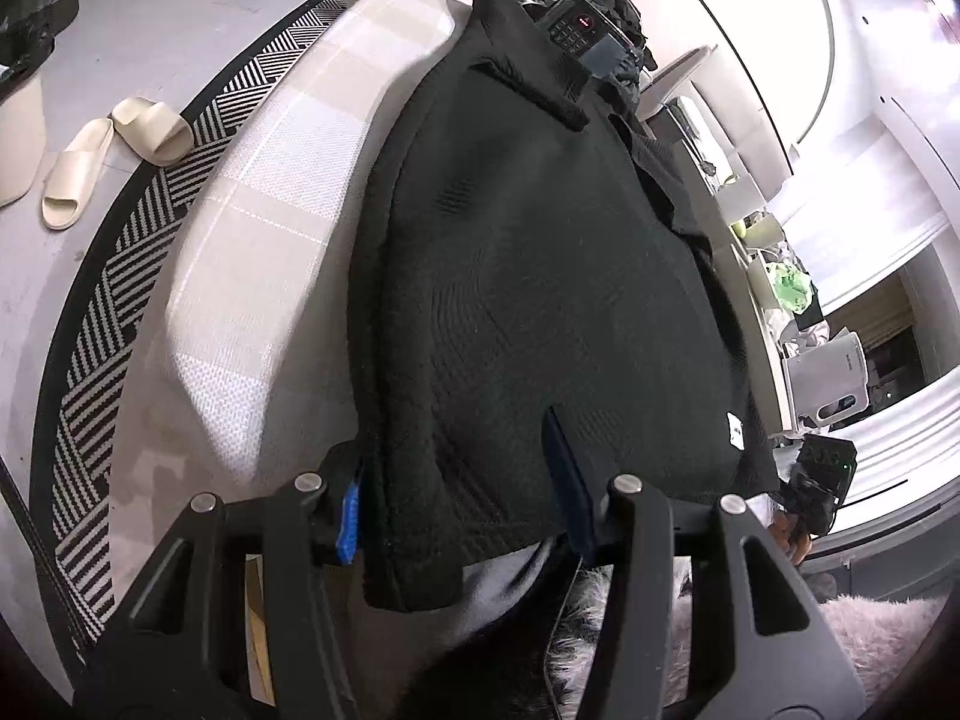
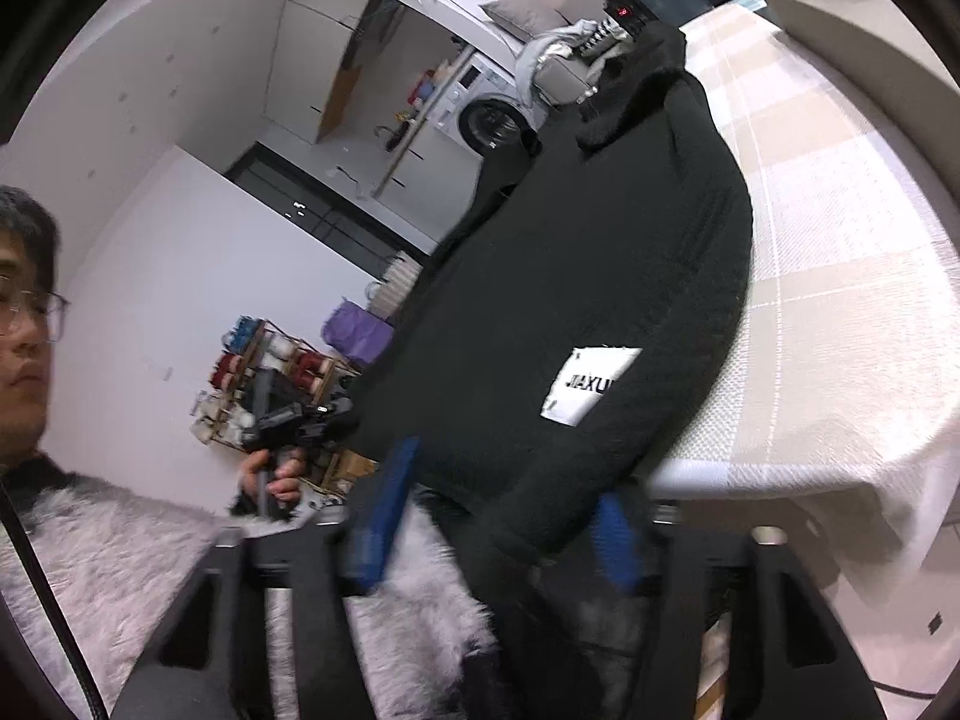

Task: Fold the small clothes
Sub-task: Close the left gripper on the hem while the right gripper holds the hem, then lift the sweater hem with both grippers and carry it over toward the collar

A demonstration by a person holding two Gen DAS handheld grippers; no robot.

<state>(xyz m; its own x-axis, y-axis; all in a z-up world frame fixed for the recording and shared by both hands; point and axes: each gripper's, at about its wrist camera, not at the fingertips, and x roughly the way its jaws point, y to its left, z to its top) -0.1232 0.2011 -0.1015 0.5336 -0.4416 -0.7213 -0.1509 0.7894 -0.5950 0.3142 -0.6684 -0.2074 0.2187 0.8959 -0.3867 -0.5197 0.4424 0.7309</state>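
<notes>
My left fingers (image 1: 462,510) and right fingers (image 2: 498,522) stand apart around the hem of the black knit garment (image 1: 540,276), which looks soft, thick and rather heavy.

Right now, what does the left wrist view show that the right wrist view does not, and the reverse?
Only the left wrist view shows the pale slippers on the floor and the striped rug. Only the right wrist view shows the washing machine, the person's face and the white label's lettering. Both show the black garment lying on the checked cover, its near hem between the open gripper fingers.
</notes>
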